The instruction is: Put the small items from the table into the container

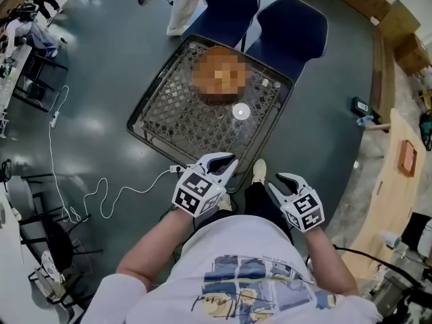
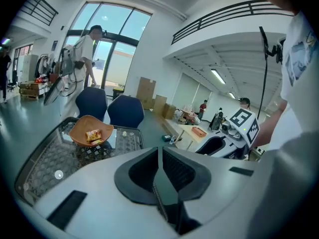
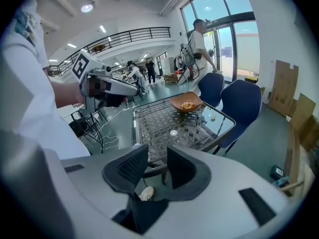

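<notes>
Disc (image 1: 241, 111) lies on the surface (image 1: 172, 110) near the bowl (image 2: 79, 132), on my side of it. It is straight ahead of my right gripper (image 1: 271, 184), whose fingers stand apart and empty. My left gripper (image 1: 231, 160) has its fingers closed on nothing.

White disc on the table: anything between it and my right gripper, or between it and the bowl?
Nothing visible. Only bare tabletop lies between the right gripper and the white disc, and between it and the bowl.

Left gripper (image 1: 228, 163), jaws pressed together and empty; right gripper (image 1: 273, 185) just beside it on its right, jaws apart with nothing between them; both held forward and tilted downward.
</notes>
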A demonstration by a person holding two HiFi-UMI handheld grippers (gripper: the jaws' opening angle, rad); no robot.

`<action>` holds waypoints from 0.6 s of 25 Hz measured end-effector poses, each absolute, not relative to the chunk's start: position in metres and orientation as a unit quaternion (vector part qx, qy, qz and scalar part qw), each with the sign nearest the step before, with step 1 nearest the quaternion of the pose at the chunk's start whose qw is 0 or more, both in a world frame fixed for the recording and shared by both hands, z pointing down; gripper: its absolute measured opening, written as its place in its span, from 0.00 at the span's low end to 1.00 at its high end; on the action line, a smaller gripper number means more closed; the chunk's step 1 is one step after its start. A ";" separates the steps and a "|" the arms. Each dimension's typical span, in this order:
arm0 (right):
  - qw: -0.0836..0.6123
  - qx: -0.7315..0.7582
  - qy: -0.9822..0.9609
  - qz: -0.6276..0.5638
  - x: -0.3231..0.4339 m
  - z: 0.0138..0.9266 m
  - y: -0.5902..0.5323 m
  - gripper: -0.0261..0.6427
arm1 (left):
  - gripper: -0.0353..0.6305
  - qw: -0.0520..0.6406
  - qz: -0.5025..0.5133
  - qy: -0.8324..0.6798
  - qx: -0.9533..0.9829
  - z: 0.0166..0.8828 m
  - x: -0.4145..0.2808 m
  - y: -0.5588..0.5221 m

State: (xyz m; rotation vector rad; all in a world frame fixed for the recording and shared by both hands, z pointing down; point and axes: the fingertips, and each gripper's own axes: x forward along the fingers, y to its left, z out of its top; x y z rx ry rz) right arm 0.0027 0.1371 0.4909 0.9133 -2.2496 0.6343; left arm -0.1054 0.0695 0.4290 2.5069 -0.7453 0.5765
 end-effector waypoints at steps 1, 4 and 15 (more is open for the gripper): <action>0.310 0.349 -0.850 0.245 0.011 0.492 0.134 0.22 | 0.07 0.232 0.213 -0.269 0.910 0.433 -0.096 0.060; 0.304 0.359 -0.843 0.261 0.036 0.498 0.123 0.22 | 0.10 0.239 0.226 -0.268 0.906 0.448 -0.069 0.029; 0.290 0.394 -0.811 0.321 0.129 0.529 0.073 0.22 | 0.19 0.251 0.284 -0.297 0.876 0.523 0.024 -0.110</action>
